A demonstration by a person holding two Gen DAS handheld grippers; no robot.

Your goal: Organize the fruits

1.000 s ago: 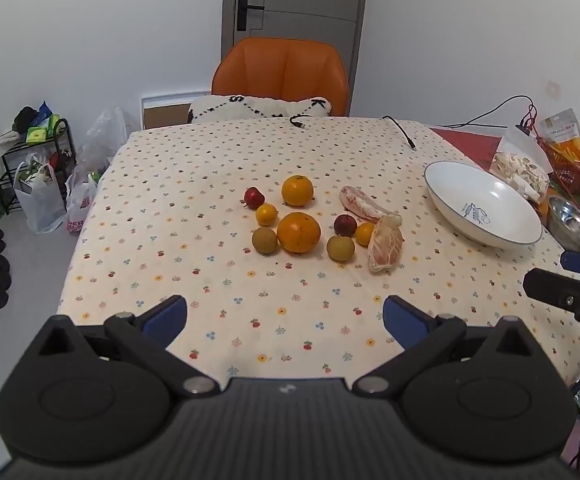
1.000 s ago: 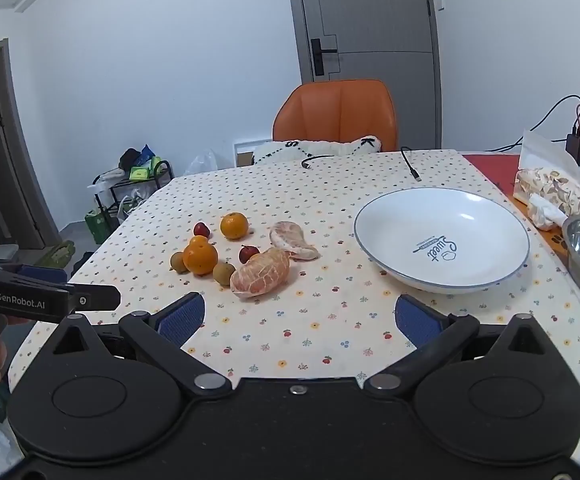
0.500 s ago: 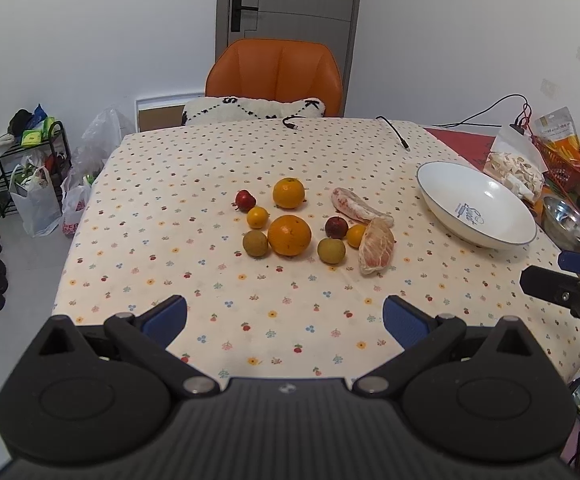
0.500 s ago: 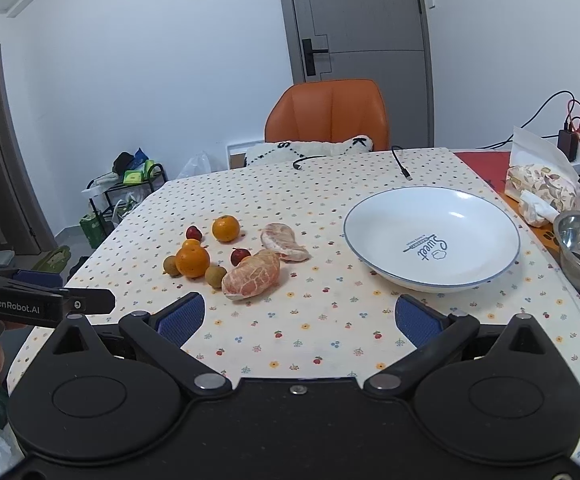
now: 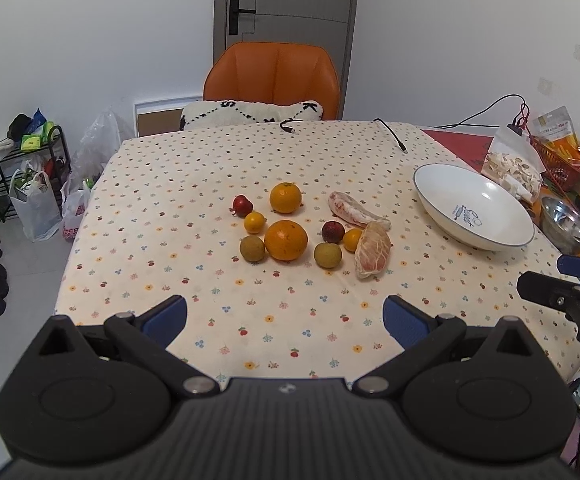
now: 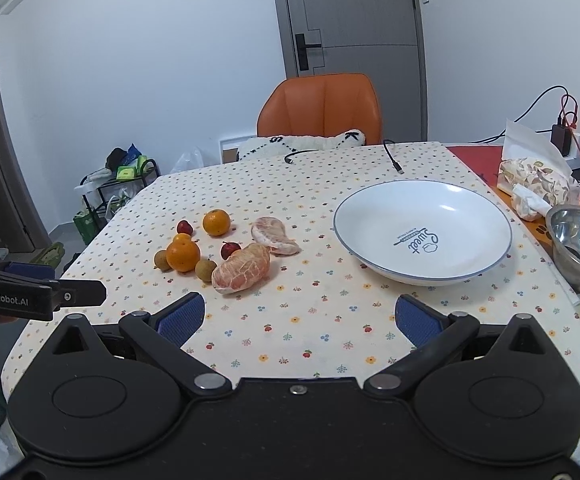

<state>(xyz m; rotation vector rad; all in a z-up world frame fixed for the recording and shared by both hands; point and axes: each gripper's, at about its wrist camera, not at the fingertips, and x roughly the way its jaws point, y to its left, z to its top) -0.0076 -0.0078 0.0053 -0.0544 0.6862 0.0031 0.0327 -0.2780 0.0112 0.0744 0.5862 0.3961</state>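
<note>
My fruit cluster [image 5: 305, 228] sits mid-frame on the table [image 5: 162, 200]. Right of it, the plate [image 5: 471, 208]; a metal bowl [image 5: 565, 229] beyond that at the frame's right edge. A chair [image 5: 272, 76] stands behind the table, top centre.

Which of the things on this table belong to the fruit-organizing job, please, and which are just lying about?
For the job:
- two oranges
- peeled pomelo pieces
- small red fruits
- small brown-green fruits
- white plate, empty

Lying about:
- steel bowl
- black cable
- snack bag
- orange chair
</note>
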